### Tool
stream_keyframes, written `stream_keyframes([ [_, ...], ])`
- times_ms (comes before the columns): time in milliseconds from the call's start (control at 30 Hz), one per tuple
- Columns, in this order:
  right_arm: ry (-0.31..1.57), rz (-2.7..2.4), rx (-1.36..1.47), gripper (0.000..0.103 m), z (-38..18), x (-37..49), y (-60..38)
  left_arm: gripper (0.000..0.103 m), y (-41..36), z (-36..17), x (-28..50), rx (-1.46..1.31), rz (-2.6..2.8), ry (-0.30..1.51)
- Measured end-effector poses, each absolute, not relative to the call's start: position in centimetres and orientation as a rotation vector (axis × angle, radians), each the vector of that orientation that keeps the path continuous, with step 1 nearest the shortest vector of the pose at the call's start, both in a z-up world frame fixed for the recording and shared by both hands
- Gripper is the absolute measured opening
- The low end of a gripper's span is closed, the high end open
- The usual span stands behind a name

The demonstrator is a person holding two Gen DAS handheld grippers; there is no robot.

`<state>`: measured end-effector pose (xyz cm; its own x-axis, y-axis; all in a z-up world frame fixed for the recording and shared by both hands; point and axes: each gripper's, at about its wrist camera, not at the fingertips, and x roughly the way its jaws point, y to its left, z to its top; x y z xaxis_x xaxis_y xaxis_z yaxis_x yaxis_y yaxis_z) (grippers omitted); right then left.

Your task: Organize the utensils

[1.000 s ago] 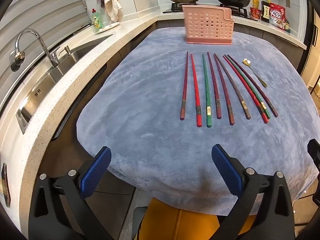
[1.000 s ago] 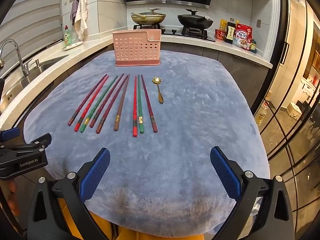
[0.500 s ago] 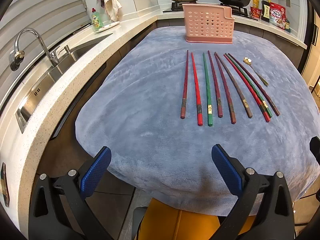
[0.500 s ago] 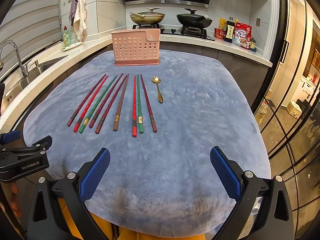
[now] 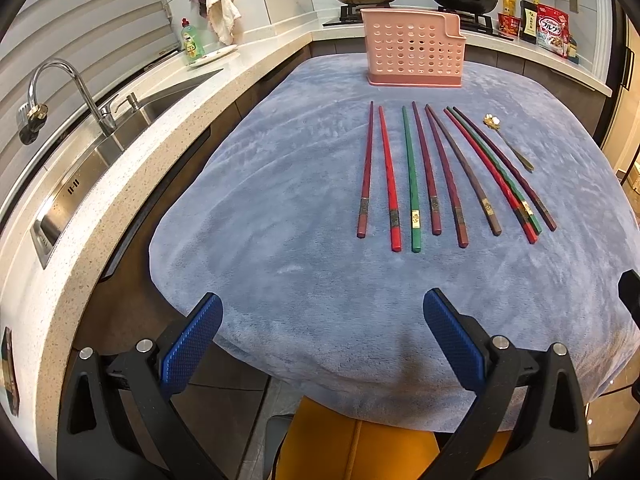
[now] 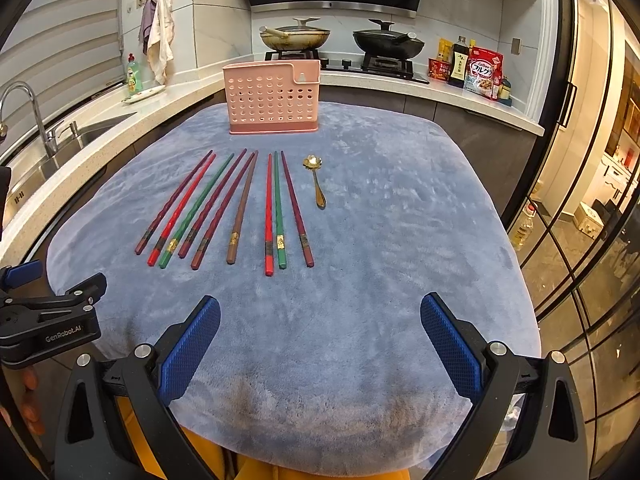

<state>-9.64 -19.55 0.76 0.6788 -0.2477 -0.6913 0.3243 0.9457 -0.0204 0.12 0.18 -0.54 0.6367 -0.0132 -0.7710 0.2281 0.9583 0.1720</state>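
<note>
The left gripper (image 5: 322,334) sits at the bottom of its frame with its blue-padded fingers (image 5: 192,344) spread wide and nothing between them, above the near edge of a grey-blue plush cloth (image 5: 280,184). The right gripper (image 6: 320,334) is likewise wide apart and empty at the bottom of its own view; part of the left tool shows at that frame's lower left edge.

Nine chopsticks (image 5: 414,178) lie side by side on the cloth in the middle right of the left view, thick ends toward the camera: reds, greens and dark maroon or purple ones, plus one brown. In the right view the chopsticks (image 6: 236,208) fan out in the centre left, the three rightmost lying close together. A gold spoon (image 6: 316,180) rests just right of them, bowl pointing away.

A pink perforated utensil holder (image 5: 414,54) stands upright at the cloth's far edge, upper centre, apart from the chopsticks; whether anything is inside it I cannot tell.

A sink with a chrome faucet (image 5: 72,96) fills the left side, and two pans (image 6: 294,38) sit on the stove behind.
</note>
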Motion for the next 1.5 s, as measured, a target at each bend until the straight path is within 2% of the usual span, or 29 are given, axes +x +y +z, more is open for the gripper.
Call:
stream_keyframes([
  [1500, 0.757, -0.316, 0.093, 0.096, 0.95, -9.52, -19.14, 0.096, 0.23, -0.83, -0.17, 0.265, -0.148, 0.884],
])
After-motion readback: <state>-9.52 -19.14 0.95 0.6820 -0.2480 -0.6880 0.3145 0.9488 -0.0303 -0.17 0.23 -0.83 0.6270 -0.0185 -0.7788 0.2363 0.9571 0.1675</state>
